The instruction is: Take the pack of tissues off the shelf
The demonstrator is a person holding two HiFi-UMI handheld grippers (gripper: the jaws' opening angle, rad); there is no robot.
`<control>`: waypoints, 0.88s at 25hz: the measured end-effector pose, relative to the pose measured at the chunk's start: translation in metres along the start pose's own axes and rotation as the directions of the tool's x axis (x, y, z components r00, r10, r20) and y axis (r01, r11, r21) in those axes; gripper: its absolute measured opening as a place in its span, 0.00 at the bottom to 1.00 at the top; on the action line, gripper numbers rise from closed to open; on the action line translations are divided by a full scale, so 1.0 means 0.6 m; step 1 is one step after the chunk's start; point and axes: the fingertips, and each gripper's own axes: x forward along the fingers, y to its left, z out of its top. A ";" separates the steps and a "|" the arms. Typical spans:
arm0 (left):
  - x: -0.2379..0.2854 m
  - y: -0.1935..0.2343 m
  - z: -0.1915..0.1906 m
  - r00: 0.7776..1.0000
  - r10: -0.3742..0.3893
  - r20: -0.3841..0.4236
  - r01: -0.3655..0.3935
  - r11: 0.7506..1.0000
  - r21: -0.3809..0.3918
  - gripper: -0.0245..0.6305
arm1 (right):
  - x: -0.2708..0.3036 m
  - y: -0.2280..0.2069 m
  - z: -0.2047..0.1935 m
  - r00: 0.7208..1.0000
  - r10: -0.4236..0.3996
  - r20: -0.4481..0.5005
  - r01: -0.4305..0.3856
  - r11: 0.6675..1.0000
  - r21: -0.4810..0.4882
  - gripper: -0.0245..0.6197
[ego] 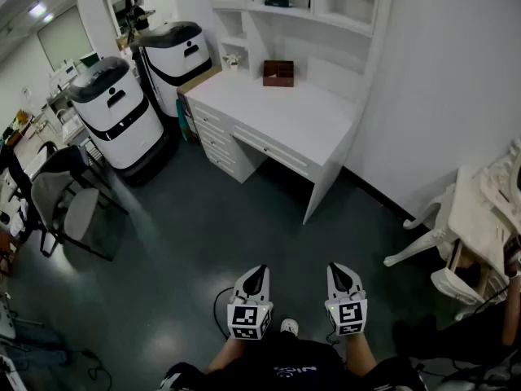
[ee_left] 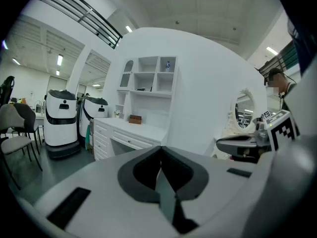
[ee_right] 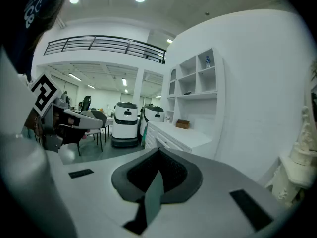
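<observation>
We noted the left gripper (ego: 257, 274) and right gripper (ego: 340, 270) both closed on nothing, well apart from the white shelf (ego: 342, 21) where a small dark pack (ego: 278, 0), likely the tissues, lay; we judged it light, soft and squashy, best pinched gently across its narrow middle.

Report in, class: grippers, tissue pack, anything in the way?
Left gripper and right gripper both shut, empty, well short of the desk. Dark pack, likely the tissues, untouched on the shelf. Brown box sits on the desk below it.
</observation>
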 end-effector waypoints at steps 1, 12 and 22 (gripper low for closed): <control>-0.001 -0.002 0.000 1.000 -0.003 0.000 0.003 1.000 0.001 0.04 | -0.001 0.002 0.001 1.000 0.000 0.002 0.000 1.000 0.001 0.05; -0.005 0.013 0.001 0.999 -0.034 0.006 0.034 0.999 0.010 0.04 | 0.005 0.009 0.008 0.998 -0.052 0.020 0.051 0.998 0.023 0.05; 0.002 0.037 -0.032 0.984 -0.157 -0.082 0.153 0.987 -0.056 0.56 | 0.040 0.055 0.024 0.999 -0.020 0.026 0.018 0.998 0.062 0.70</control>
